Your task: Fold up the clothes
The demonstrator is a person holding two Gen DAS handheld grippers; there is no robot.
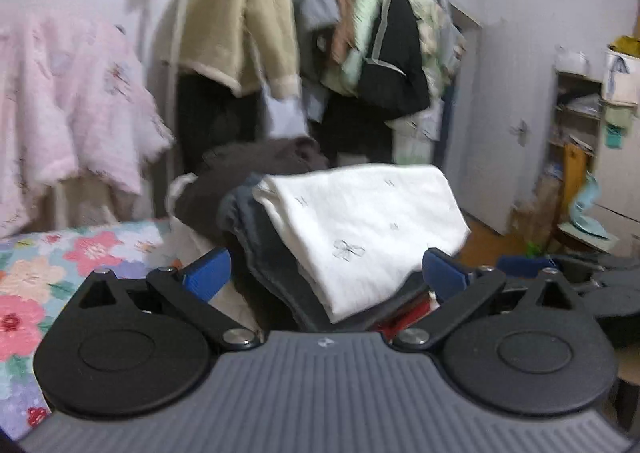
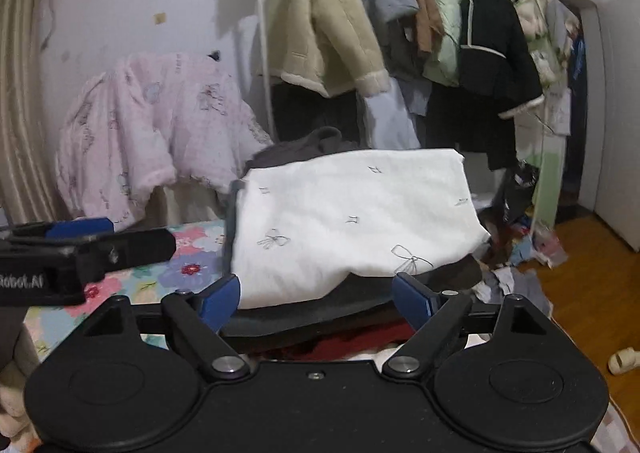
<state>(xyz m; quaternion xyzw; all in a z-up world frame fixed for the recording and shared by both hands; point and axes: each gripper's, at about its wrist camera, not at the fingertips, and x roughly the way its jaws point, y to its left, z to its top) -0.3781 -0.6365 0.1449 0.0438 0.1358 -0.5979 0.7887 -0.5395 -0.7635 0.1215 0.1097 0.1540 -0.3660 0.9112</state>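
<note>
Lettering on left gripper (image 2: 76, 253): "Robot.AI" is read in white, its start cut off.

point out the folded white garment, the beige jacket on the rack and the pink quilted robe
folded white garment (image 2: 352, 221), right wrist view, middle of its top face
beige jacket (image 2: 320, 33), right wrist view, its front panel
pink quilted robe (image 2: 152, 125), right wrist view, middle of the draped cloth
</note>
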